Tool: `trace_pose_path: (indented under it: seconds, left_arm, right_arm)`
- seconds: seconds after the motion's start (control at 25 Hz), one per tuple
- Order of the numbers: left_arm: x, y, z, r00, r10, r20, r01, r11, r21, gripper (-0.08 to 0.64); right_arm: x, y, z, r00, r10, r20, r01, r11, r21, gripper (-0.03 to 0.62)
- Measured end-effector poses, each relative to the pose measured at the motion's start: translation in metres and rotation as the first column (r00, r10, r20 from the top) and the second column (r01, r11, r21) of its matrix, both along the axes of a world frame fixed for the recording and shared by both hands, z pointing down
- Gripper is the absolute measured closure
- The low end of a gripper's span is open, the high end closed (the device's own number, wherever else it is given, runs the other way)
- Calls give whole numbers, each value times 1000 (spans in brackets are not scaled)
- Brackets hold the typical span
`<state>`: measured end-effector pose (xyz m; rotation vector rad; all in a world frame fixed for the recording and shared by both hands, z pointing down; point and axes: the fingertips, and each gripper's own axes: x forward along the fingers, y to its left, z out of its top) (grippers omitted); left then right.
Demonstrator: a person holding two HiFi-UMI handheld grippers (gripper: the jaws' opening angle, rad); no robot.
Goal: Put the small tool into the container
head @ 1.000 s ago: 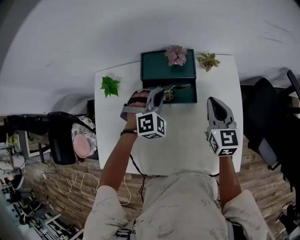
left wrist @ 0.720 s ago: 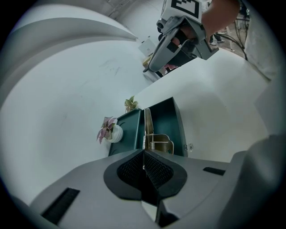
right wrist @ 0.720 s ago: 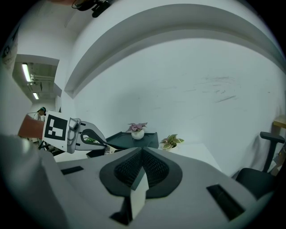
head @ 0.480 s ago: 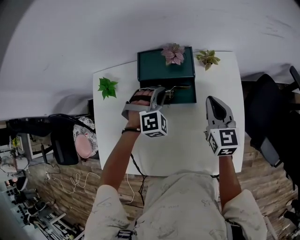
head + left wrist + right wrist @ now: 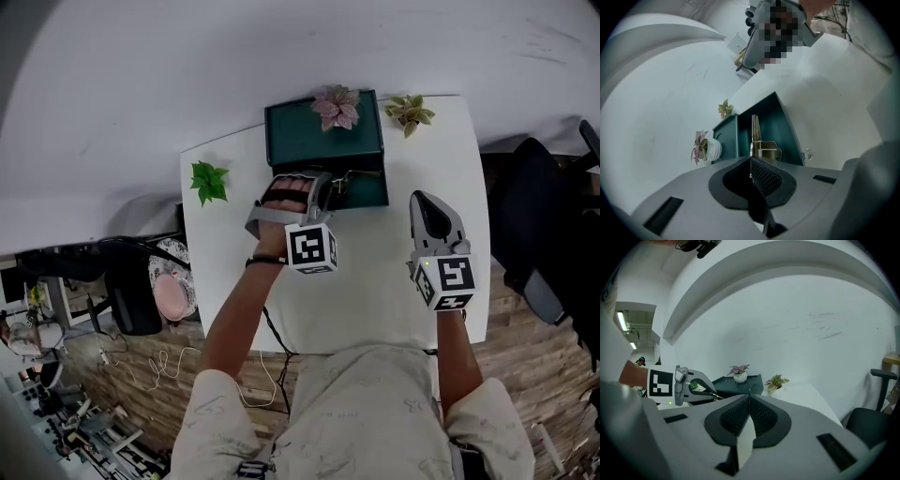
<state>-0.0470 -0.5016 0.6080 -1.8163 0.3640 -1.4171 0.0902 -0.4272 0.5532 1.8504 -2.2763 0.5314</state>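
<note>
Left gripper [image 5: 325, 187] was clamped on the small tool [image 5: 345, 177]. In the left gripper view the two pads of the left gripper [image 5: 751, 160] met on the tool's near end. The rest of the small tool [image 5: 755, 138], a thin metal piece with a spring on it, stuck out ahead of the tips. The tool was in the air at the front, open part of the dark green container [image 5: 300, 141], its far end lying against the container [image 5: 783, 124] interior in that view. Couldn't tell if it touched the bottom or a wall. The container sat at the far edge of the white counter [image 5: 375, 281], against the white wall. A pink-leaved plant [image 5: 336, 106] in a white pot stood on its closed back section. A small pale-green plant [image 5: 409, 111] stood just beside the container on the counter, and a bright green plant [image 5: 209, 180] sat near the counter's left edge. Right gripper [image 5: 424, 201] was over the right side of the counter, well apart from the container. In the right gripper view the right gripper [image 5: 749, 397] had its jaws together with nothing between them. That view also showed the left gripper [image 5: 701, 386] by the container [image 5: 750, 380]. A black chair [image 5: 539, 220] stood off the counter's right edge.
</note>
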Motion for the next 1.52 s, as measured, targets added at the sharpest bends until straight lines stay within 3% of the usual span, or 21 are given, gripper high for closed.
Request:
trace_pose_path:
  seconds: [0.36, 1.12, 1.52]
  left_arm:
    - [6, 4, 10, 997, 50, 56, -53, 998, 39, 548]
    - [9, 16, 26, 993, 83, 83, -76, 993, -87, 517]
    - [8, 15, 29, 995, 62, 74, -51, 988, -143, 498]
  right_arm:
    - [3, 1, 2, 1000, 1, -3, -1, 1000, -9, 574]
    - [1, 3, -3, 1000, -6, -7, 6, 1000, -2, 574]
    - [3, 3, -4, 1000, 0, -8, 0, 1000, -2, 574]
